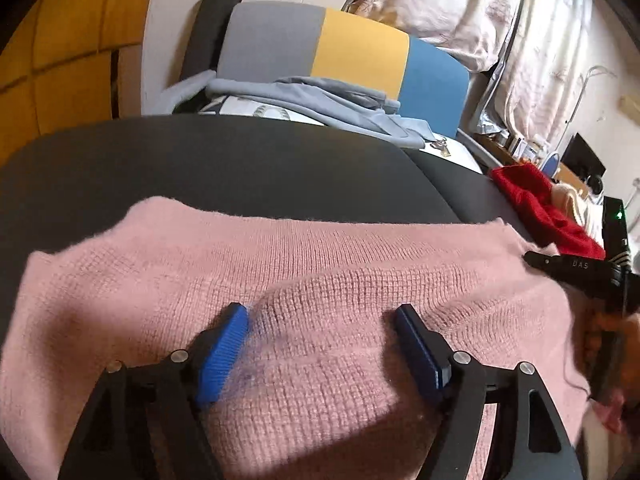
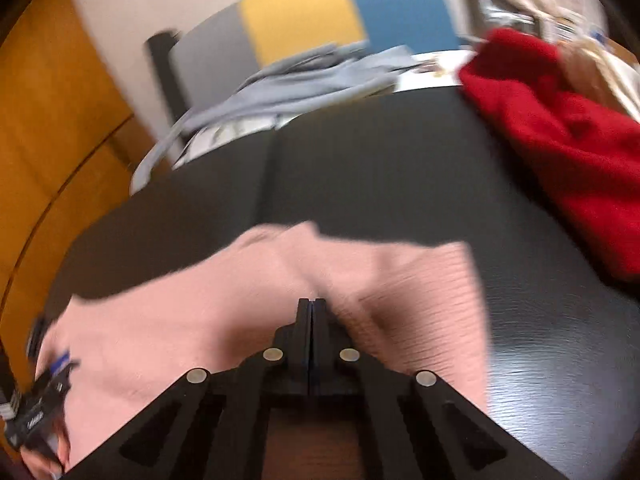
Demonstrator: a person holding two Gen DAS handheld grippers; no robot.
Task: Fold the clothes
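A pink knit sweater [image 1: 280,280] lies on the black table [image 1: 200,168]. My left gripper [image 1: 322,320] is open just above the sweater, blue pads apart, nothing between them. In the blurred right wrist view the same pink sweater [image 2: 400,280] lies on the black table [image 2: 380,160]. My right gripper [image 2: 312,304] is shut, its jaws pressed together over a fold of the pink sweater; whether cloth is pinched I cannot tell. The right gripper also shows at the right edge of the left wrist view [image 1: 532,258].
A red knit garment [image 1: 548,212] lies at the table's right, also in the right wrist view [image 2: 560,120]. A light blue garment [image 1: 320,100] lies behind the table before a grey, yellow and blue panel [image 1: 356,48]. Orange wooden cabinets [image 1: 60,52] stand left.
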